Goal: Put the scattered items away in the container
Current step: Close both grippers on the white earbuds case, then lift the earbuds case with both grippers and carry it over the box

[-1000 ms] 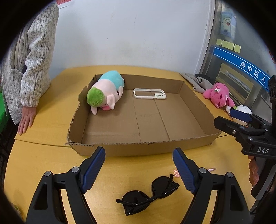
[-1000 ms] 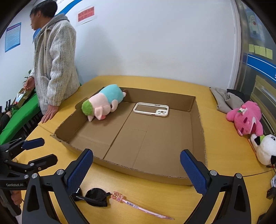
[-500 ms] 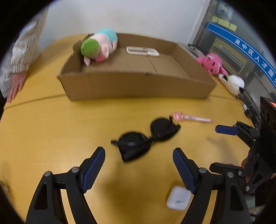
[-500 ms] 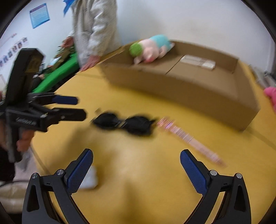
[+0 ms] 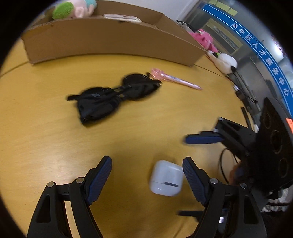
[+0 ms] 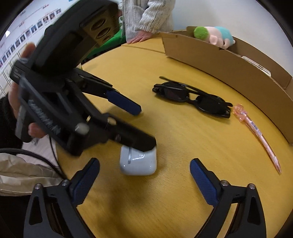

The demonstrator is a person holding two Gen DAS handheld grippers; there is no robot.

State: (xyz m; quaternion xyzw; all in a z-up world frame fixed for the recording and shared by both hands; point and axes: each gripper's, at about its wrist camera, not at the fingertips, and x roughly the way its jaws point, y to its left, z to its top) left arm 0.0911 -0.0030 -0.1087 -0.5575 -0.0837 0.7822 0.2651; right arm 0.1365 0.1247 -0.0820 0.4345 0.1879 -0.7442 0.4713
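A white earbud case (image 5: 166, 177) lies on the yellow table between the fingers of my left gripper (image 5: 146, 164), close to its right pad but not pressed; that gripper is open. In the right wrist view the same case (image 6: 138, 163) sits just ahead of my right gripper (image 6: 144, 164), whose jaws are closing without touching it. The left gripper (image 6: 146, 128) reaches over the case there, one finger (image 6: 139, 142) covering its top. Black sunglasses (image 6: 192, 99) and a pink pen (image 6: 256, 128) lie farther out, before the cardboard box (image 6: 228, 65).
The box (image 5: 109, 40) holds a pig plush (image 5: 73, 9) and a white phone case (image 5: 120, 17). A pink plush (image 5: 203, 39) and a white plush (image 5: 225, 62) lie right of it. A person's hand (image 6: 139, 38) rests on the table's far edge.
Both grippers have tipped downward and dropped toward the table. The box slid to the top of each view and the white case came in between the fingers. The right jaws narrowed slightly.
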